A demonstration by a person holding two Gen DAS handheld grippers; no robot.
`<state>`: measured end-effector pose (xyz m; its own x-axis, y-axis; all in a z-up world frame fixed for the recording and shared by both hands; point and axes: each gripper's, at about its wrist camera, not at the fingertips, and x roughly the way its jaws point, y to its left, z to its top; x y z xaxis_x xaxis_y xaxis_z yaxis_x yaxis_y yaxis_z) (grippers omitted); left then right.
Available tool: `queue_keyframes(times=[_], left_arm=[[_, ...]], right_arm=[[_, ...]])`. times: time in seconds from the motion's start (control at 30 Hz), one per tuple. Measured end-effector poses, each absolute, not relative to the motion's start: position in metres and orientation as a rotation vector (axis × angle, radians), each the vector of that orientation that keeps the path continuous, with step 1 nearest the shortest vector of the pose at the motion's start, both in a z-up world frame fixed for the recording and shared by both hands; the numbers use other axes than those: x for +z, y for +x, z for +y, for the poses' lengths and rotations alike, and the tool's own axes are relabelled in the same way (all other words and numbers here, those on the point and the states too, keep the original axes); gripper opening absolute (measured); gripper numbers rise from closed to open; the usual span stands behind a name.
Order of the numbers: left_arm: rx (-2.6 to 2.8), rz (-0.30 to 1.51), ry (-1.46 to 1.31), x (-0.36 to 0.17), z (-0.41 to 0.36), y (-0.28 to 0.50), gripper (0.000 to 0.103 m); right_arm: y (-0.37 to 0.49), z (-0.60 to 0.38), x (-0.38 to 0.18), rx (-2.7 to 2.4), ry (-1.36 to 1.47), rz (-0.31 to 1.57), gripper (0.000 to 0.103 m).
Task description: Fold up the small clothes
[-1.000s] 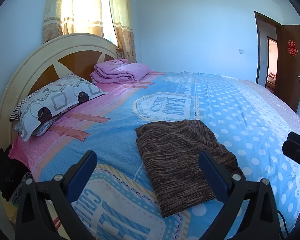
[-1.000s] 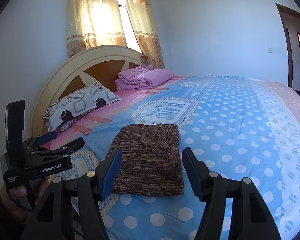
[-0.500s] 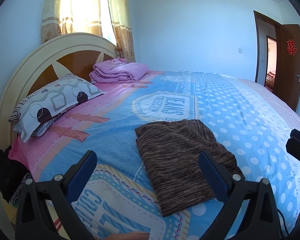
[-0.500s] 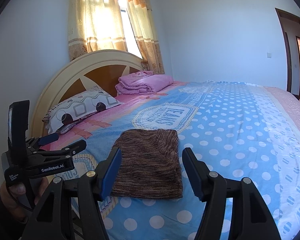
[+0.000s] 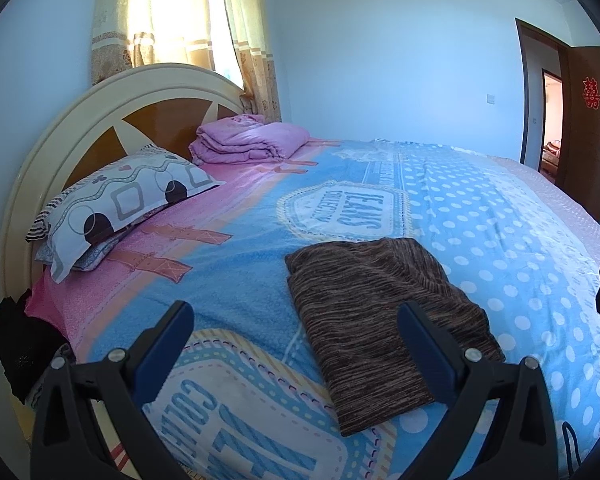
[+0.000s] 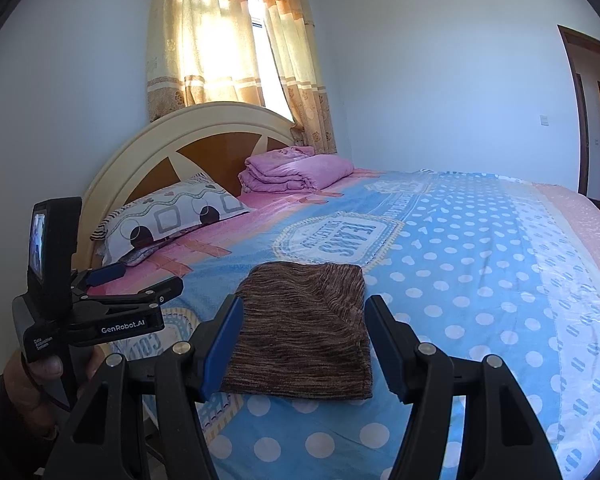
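My left tongs [image 5: 296, 344] stand wide apart with nothing between the blue pads, hanging over the near edge of the bed [image 5: 500, 216]. My right tongs [image 6: 302, 340] are apart as well, clamped on nothing, and through their gap I look straight at the cloth [image 6: 304, 332]. That cloth (a brown, streaky knit, folded into a neat rectangle) lies flat on the blue part of the bedspread, near the edge closest to me, and neither pair touches it. From the left view it sits right of centre, its near corner passing behind my right-hand pad. In the right view I can see my left hand [image 6: 32, 376] low at the side, wrapped round the black handle of the left tongs, which carry a small screen on top. Further up the bed a patterned pillow [image 5: 120, 204] leans at the headboard [image 5: 100, 116], and a folded pink quilt [image 5: 248, 142] rests beside it, well apart from the cloth. Behind the headboard hang yellow curtains [image 6: 228, 48] with sunlight coming through. A brown door [image 5: 588, 128] stands open in the far corner of the room.
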<state>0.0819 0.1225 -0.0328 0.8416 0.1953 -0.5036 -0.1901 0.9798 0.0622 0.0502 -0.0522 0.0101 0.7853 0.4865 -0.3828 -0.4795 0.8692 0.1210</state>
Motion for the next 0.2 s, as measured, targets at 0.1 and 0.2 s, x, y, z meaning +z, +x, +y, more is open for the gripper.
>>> queue_keyframes(times=[0.1,0.2], left_arm=[[0.206,0.551,-0.006,-0.0366,0.1267,0.0840,0.103],[0.205,0.561,-0.012,-0.0395,0.1289,0.0862,0.103]], right_arm=[[0.0502,-0.0520,0.0088,0.523,0.016,0.422,0.064],[0.0500,-0.0521,0.0083,0.523,0.018,0.424,0.064]])
